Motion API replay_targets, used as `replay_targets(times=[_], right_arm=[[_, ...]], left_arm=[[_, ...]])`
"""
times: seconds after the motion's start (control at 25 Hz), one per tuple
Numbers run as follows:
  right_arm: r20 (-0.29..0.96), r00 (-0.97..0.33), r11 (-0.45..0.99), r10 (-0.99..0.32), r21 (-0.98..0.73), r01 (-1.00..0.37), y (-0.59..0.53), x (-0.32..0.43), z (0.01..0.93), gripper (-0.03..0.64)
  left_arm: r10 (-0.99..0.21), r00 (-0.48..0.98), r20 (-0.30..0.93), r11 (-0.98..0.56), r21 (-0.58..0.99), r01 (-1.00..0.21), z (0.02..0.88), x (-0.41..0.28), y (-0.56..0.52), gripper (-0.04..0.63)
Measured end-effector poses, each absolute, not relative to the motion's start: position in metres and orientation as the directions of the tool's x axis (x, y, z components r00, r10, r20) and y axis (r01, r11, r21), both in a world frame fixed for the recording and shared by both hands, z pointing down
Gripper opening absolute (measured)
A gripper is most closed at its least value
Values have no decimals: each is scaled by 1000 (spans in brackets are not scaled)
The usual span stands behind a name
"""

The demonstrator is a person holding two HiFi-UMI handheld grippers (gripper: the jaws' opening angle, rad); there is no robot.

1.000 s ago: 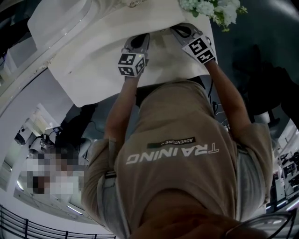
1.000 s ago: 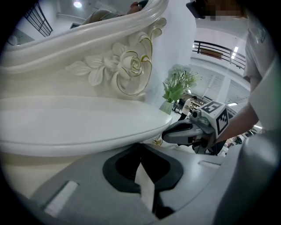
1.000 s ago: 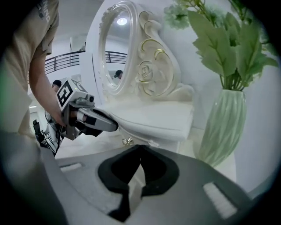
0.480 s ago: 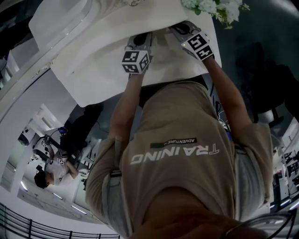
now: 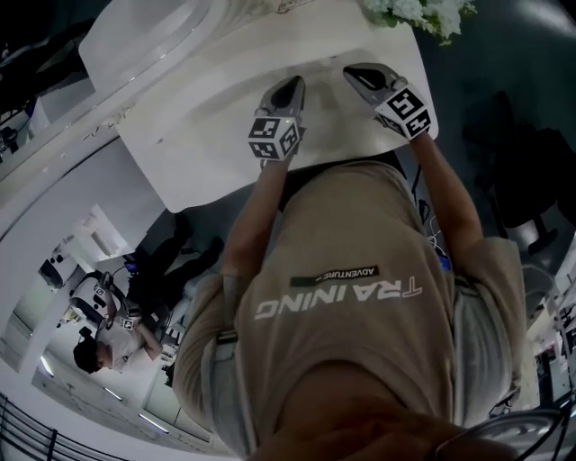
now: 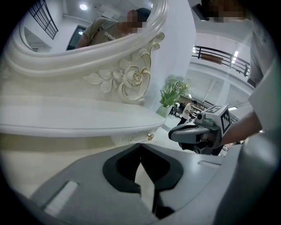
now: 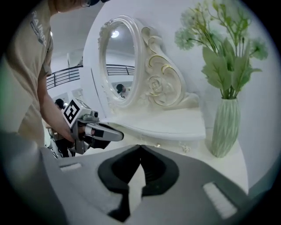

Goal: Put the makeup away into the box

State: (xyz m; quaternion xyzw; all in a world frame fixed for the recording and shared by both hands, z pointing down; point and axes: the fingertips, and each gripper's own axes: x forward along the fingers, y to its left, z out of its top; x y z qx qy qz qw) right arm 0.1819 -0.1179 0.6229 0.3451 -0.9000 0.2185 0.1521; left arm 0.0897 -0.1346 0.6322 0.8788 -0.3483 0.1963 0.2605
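Note:
No makeup and no box show in any view. My left gripper [image 5: 292, 83] hovers over the white dressing table [image 5: 198, 126] near its front edge. Its jaws are shut with nothing between them [image 6: 140, 146]. My right gripper [image 5: 355, 70] hangs beside it, a little nearer the flowers, and it is also shut and empty [image 7: 140, 147]. Each gripper appears in the other's view: the right gripper [image 6: 189, 132] and the left gripper [image 7: 103, 132]. Both point slightly down toward the tabletop.
An oval mirror [image 7: 118, 61] in a carved white frame [image 6: 131, 79] stands at the back of the table. A green ribbed vase [image 7: 226, 127] with pale flowers [image 5: 418, 13] stands at the table's right end. A small drawer with a gold knob [image 6: 150, 136] sits under the mirror shelf.
In the head view the table and both grippers now sit lower and further right. Both grippers have moved a little further over the tabletop. Both jaws stay shut.

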Motion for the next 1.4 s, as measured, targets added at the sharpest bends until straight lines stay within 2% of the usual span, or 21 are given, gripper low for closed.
replay_targets(times=[0.2,0.52,0.72,1.2,1.4], right_arm=[[362,-751,672,-553,-340,-658,-84,151,582,3],[183,-789,724,-586,-320,-612,-81,103,494,3],[124,-813,771,-569,-264,-580,-73,70,453,3],[119,-830,807,-544,-196,-557,-59,41,427,3],[115,-811,790,-574,-182,-585,-60,37,424,3]], left_arm=[[-530,692,491,-644,297,-705,599,64,-107,6],[-606,730,316,-698,229,-678,505,19,-104,6],[-641,734,223,-731,113,-673,458,-11,-95,6],[-722,672,162,-660,129,-740,441,-64,-76,6],[-723,673,158,-661,123,-740,437,-80,-77,6]])
